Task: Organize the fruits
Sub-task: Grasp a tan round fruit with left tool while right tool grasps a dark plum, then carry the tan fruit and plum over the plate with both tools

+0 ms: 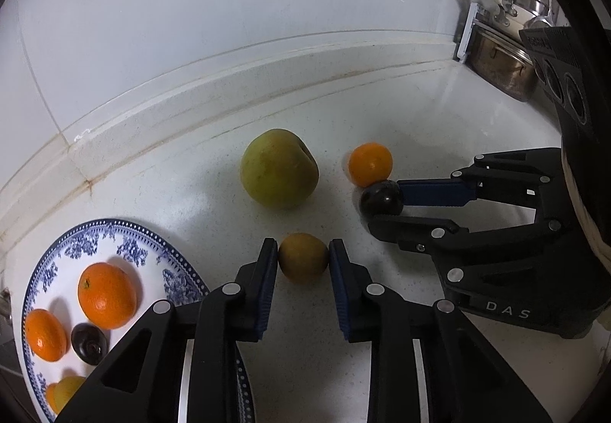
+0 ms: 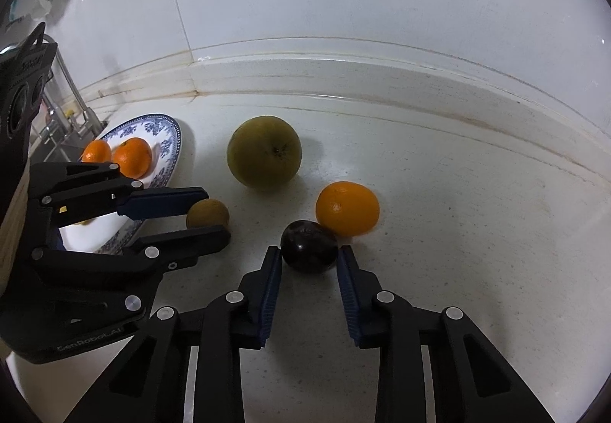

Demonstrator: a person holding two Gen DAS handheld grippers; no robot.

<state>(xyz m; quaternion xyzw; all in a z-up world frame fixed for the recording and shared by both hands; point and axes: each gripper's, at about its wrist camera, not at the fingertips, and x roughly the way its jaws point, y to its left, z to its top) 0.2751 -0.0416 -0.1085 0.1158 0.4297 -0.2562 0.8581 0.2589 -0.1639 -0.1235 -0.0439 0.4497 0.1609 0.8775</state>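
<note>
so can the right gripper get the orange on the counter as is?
Probably not directly. The right gripper straddles the plum, which sits touching the orange and in front of it. It would likely need to come from the open right side.

The left black two-finger gripper with blue pads (image 1: pixel 303 262) reaches forward low, fingers pressed against something between them. The right black two-finger gripper with blue pads (image 2: pixel 309 262) points forward alongside, fingers likewise closed on something.
</note>
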